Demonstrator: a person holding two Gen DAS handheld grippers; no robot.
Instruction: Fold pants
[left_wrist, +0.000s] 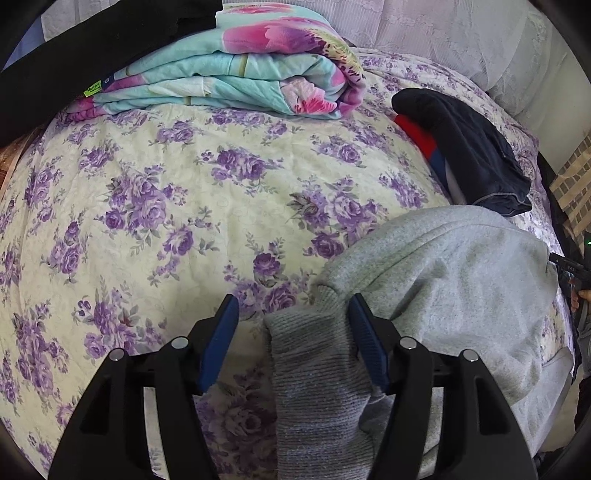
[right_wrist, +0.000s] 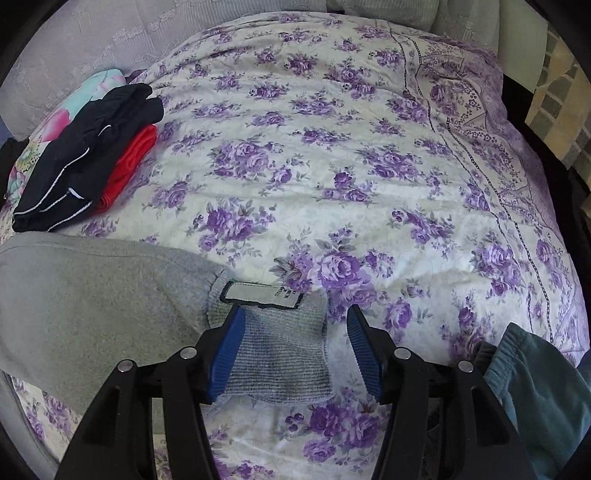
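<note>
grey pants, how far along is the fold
Done: a dark and red folded stack sits aside on the bedspread. In hand: the grey pants lie bunched, each ribbed cuff between open fingers of the left gripper and right gripper, neither pinched. Left: grasping, spreading, folding.

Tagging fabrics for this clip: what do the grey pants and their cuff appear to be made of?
Grey pants: probably cotton-blend sweatshirt fleece, matte and heathered with a soft, slightly fuzzy face. Ribbed cuff: knit rib, shown by fine parallel ridges; likely stretchy. Exact fibre cannot be told.
</note>
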